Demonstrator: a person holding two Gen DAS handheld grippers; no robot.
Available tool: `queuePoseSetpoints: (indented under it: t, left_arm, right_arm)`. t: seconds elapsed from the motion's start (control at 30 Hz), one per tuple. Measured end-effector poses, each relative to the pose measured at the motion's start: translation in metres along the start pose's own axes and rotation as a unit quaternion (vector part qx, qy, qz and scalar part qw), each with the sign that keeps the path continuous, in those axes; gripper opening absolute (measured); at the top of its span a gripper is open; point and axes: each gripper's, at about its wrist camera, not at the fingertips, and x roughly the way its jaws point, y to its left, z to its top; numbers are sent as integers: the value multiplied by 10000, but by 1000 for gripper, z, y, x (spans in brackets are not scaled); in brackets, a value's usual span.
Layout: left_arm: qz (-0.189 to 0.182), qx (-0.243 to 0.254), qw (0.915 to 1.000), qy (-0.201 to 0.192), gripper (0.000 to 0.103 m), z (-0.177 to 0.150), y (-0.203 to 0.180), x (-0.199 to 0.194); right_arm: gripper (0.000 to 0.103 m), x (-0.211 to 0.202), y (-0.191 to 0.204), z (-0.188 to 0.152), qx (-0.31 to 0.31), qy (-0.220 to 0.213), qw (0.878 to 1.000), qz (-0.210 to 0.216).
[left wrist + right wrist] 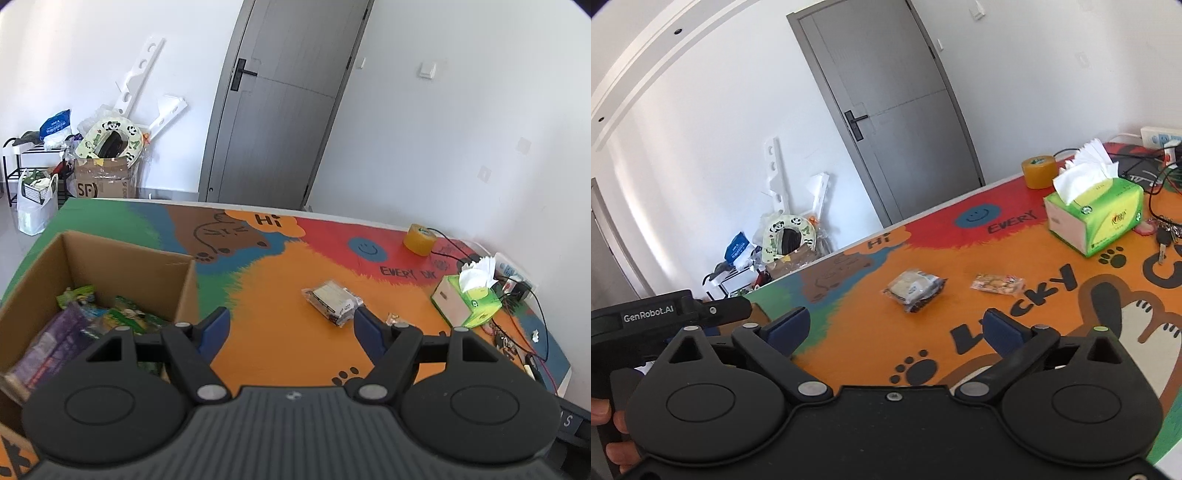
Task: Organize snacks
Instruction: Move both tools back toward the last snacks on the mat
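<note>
A cardboard box (129,258) stands on the table's left side and holds several snack packs (92,314). A clear-wrapped snack pack (332,301) lies on the orange middle of the table; it also shows in the right wrist view (914,288). A smaller snack packet (997,284) lies to its right, seen partly in the left wrist view (393,318). My left gripper (291,328) is open and empty, above the table beside the box. My right gripper (897,328) is open and empty, held short of both packs. The left gripper's body (653,317) shows at the right view's left edge.
A green tissue box (1097,218), a yellow tape roll (1038,171), keys (1167,232), cables and a power strip (1160,138) sit at the table's right end. A grey door (273,110) and floor clutter with an SF carton (101,181) lie beyond the table.
</note>
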Motion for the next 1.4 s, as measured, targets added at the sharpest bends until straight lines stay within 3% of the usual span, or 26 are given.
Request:
queuePoseSetpoints:
  t: [0.67,1.4]
  left_arm:
    - [133,132,9996,225,72,10,-47,69]
    - [530,33,9970,559,72,20,-63,161]
  right_arm:
    - [59,51,-52,27,137,316,9994,4]
    - [51,140,-89,48,-156,879,9960,23]
